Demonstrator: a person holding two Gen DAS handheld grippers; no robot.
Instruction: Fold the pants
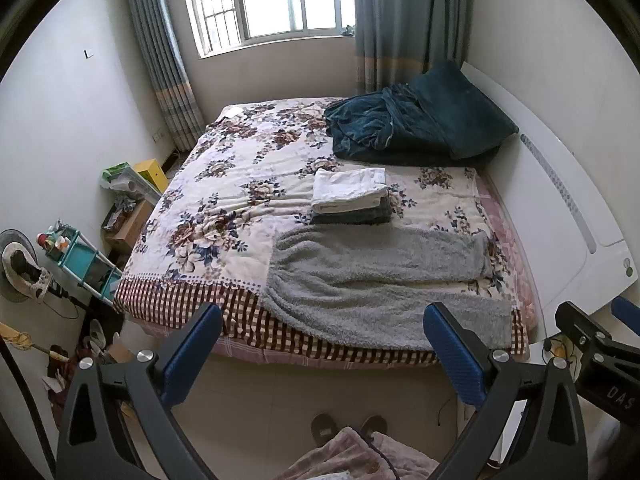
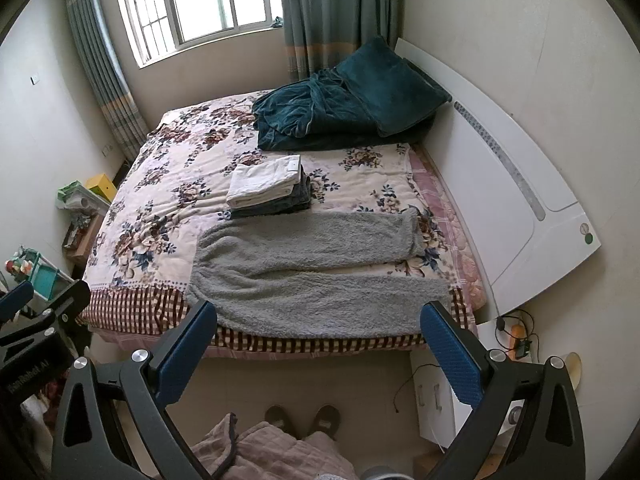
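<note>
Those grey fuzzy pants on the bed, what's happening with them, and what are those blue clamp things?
A person stands at the bedside with a hand-held gripper in each hand, the left hand-held gripper and the right hand-held gripper, both open and holding nothing. The grey pants lie spread flat on the floral bed, not yet folded. Behind them sits a stack of folded clothes.

"DAS" on right gripper [image 1: 600, 344], "GenRobot.AI" on left gripper [image 2: 44, 308]
</note>
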